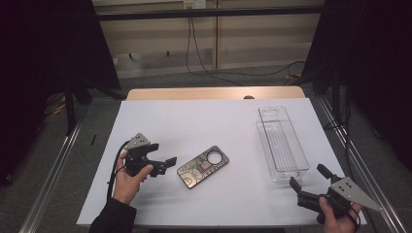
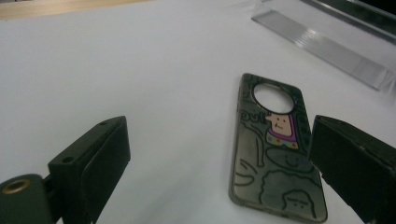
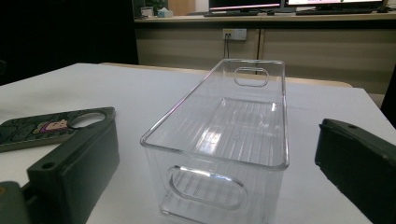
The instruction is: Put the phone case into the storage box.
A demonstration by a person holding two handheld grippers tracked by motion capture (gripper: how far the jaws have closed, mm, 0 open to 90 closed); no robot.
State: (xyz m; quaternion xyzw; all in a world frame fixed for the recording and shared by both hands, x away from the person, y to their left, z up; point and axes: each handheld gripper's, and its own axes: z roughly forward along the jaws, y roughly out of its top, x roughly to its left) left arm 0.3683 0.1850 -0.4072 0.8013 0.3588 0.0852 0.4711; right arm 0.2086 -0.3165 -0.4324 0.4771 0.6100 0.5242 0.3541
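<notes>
Step in hand, as I read it: get the dark olive phone case with cartoon line-art and a round camera cut-out (image 1: 202, 166) off the white counter (image 1: 194, 121) and, prob., into the clear rectangular plastic bin with handle slots (image 1: 283, 144).

Left claw (image 1: 164, 163) is released, jaws spread wide, nothing between them. It sits just beside the case at its 9 o'clock in the high view, not touching. The case lies flat at counter centre, cut-out end pointing to about 2 o'clock, well apart from the bin, which is at its 3 o'clock.

Right claw (image 1: 307, 178) is also released and empty, parked near the bin's near end at the counter's 5 o'clock.

To do it well, I'd say: a flat thin case gives no side to bite from above, so I come in low, straddle one long edge or the short end, tip a jaw under the rim, then clench. Keep approach slow so it doesn't skate on the smooth sheet. Right claw could brace the bin if needed.

View diffs: left gripper view gives me the artwork (image 2: 281, 128) and the case's raised rim, plus how the jaws frame it. Right gripper view gives bin wall height, ribbed floor (image 3: 243, 126) and handle slot (image 3: 205, 186). High view gives overall spacing btw both.
</notes>
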